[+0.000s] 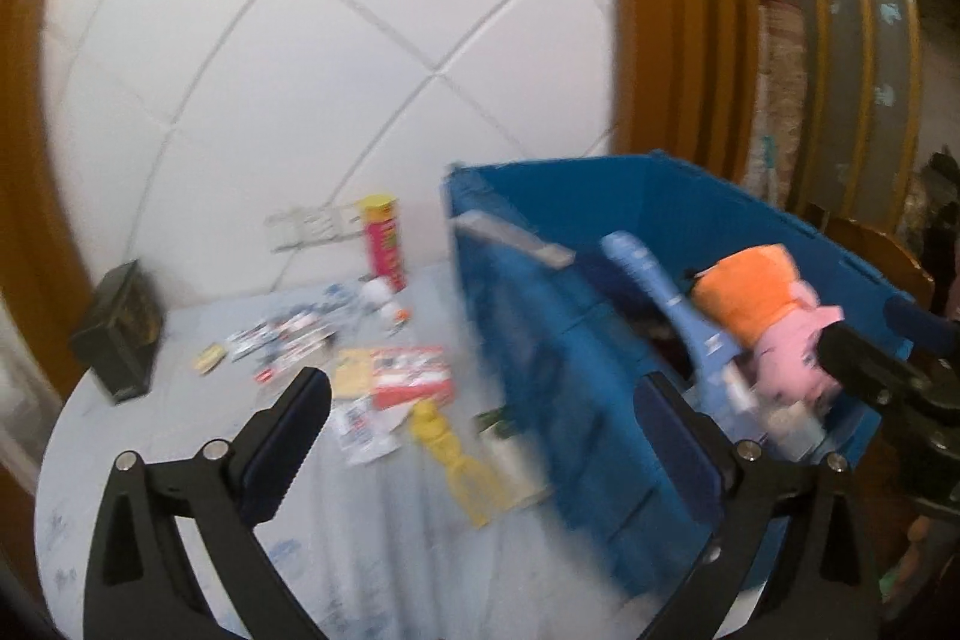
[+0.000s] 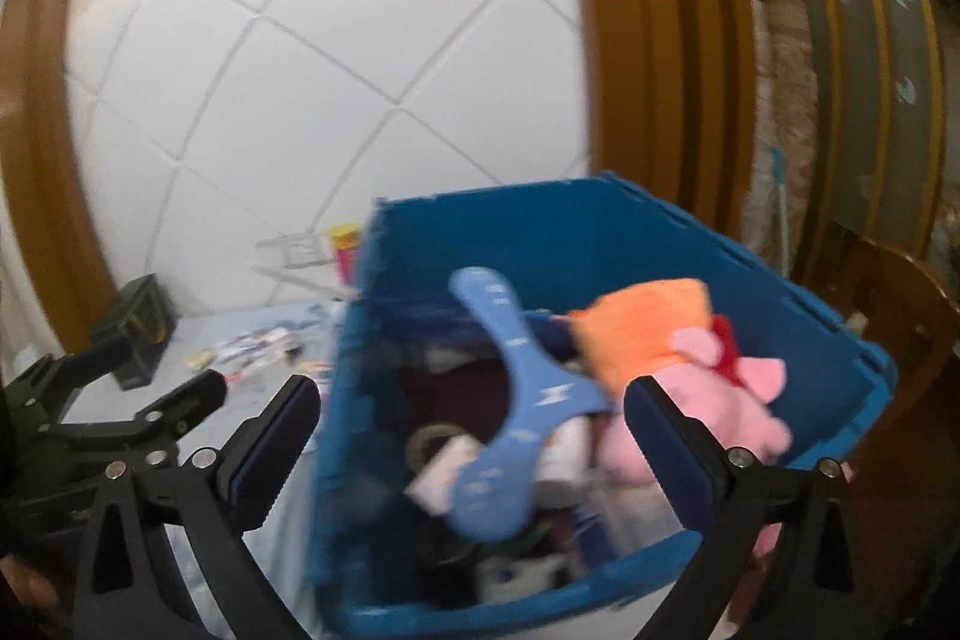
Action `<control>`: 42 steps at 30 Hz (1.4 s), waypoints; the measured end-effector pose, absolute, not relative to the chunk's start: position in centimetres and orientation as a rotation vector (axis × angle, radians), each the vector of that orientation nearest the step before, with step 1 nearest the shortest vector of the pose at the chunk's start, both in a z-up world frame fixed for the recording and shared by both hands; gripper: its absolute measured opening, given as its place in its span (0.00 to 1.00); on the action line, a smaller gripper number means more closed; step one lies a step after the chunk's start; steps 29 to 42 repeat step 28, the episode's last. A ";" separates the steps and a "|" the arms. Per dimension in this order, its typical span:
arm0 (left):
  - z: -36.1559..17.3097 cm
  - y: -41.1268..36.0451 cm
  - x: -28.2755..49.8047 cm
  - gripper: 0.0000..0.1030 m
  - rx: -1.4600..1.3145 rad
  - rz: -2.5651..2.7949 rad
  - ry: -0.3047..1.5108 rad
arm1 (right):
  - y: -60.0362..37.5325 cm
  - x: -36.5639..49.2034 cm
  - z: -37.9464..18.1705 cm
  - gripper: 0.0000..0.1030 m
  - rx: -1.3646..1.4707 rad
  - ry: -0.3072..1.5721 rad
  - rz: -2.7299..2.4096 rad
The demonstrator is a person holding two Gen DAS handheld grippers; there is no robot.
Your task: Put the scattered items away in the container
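A blue crate point(image 1: 540, 376) point(image 2: 660, 244) stands on a round pale table point(image 1: 180, 436). In it lie a pink plush toy in an orange dress point(image 1: 774, 316) point(image 2: 678, 346), a blue plastic hanger-like piece point(image 1: 672, 304) point(image 2: 516, 400) and other items. Scattered on the table: a yellow plush point(image 1: 456, 460), a red-white packet point(image 1: 408, 376), small packets point(image 1: 282, 334), a red-yellow can point(image 1: 384, 244). My left gripper point(image 1: 480, 436) is open and empty, over the table by the crate's left wall. My right gripper point(image 2: 474, 436) is open and empty over the crate.
A dark box point(image 1: 120, 334) point(image 2: 141, 328) stands at the table's far left edge. A white tiled wall is behind, with wooden frames at the sides. A wooden chair point(image 2: 900, 316) stands right of the crate. The left gripper shows in the right wrist view point(image 2: 120, 400).
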State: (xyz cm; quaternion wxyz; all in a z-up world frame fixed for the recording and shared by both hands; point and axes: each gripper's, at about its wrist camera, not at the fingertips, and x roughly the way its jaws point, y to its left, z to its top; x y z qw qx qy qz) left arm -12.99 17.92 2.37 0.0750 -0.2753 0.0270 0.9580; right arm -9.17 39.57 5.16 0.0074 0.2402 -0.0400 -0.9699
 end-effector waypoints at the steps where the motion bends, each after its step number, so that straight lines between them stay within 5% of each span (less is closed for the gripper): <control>1: 2.1 16.7 -12.5 1.00 -0.837 2.881 0.075 | 38.4 -8.7 5.0 1.00 0.745 -0.120 -3.023; 18: -1.8 2.9 -2.0 1.00 -0.957 2.879 0.049 | 23.9 1.3 1.6 1.00 0.822 -0.059 -3.009; 42: -0.6 2.8 0.3 1.00 -0.902 2.895 0.073 | 23.2 3.1 2.1 1.00 0.818 -0.045 -3.014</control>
